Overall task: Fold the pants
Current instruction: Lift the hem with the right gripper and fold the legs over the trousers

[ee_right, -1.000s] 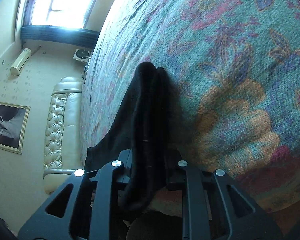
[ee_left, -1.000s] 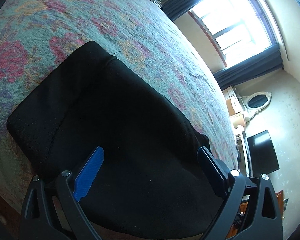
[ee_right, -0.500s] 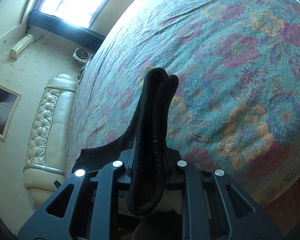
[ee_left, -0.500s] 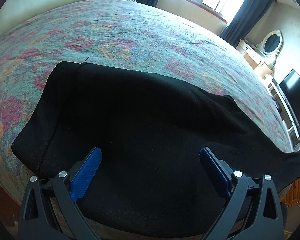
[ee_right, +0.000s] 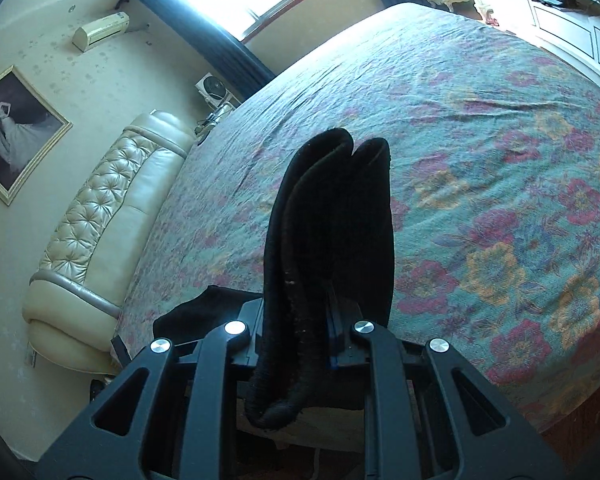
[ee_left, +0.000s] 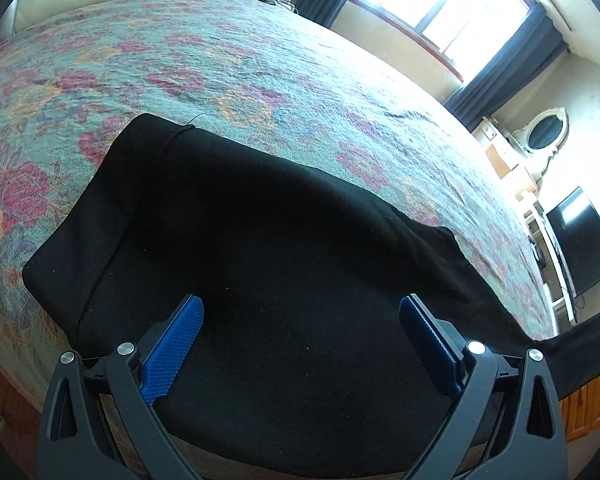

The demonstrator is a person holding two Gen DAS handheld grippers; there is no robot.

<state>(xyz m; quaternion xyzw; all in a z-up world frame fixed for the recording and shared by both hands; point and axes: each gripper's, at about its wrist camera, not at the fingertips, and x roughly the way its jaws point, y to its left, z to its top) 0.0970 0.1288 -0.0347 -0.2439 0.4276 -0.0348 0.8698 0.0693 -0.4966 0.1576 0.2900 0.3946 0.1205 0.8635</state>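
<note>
black soft knit pants (ee_left: 284,264) | lie on floral bed (ee_left: 260,68), spread below wide-open left jaws (ee_left: 300,344) | right jaws (ee_right: 300,320) pinch bunched cuffs | limp, light, likely sags; grip hems

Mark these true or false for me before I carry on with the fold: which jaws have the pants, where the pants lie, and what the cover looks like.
1. The right gripper is shut on a bunched end of the black pants. True.
2. The left gripper is clamped on the pants. False: its jaws stand wide open, with the cloth spread between and beneath the blue pads, not pinched.
3. The pants lie on a floral bedspread. True.
4. The pants are already a neat small square. False: in the left wrist view they stretch long across the bed's near edge toward the right.
5. The bedspread is plain white. False: it is teal with red and orange flowers.
</note>
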